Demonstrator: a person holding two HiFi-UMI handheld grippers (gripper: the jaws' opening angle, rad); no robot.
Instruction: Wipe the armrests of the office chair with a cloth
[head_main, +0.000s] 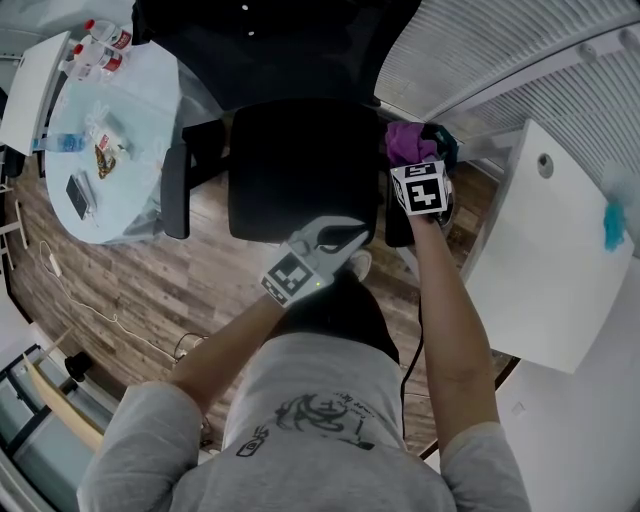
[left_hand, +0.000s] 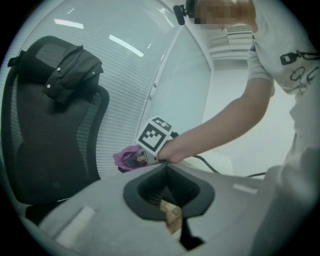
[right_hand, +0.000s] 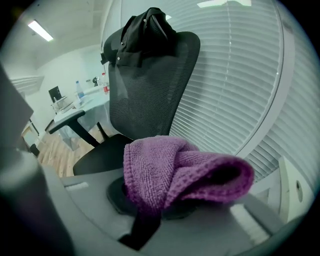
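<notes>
Your office chair (head_main: 300, 170) sits dead centre, dark jacket (right_hand: 145, 30) slung over the backrest. I'd guess you're on the first armrest at best, and the left armrest (head_main: 175, 190) looks not yet done. The right armrest (head_main: 397, 232) is mostly hidden under your arm, so I can't tell about contact. Left gripper (head_main: 345, 238) is closed and empty. Right gripper (head_main: 418, 165) is clamped on the purple cloth (head_main: 405, 142), right over that armrest.

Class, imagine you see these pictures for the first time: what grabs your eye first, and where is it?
The bright purple cloth stands out, bunched in the jaws of the right gripper beside the seat of the black office chair. Next comes the dark garment draped over the chair's mesh backrest. A round glass table with bottles sits at the head view's upper left.
</notes>
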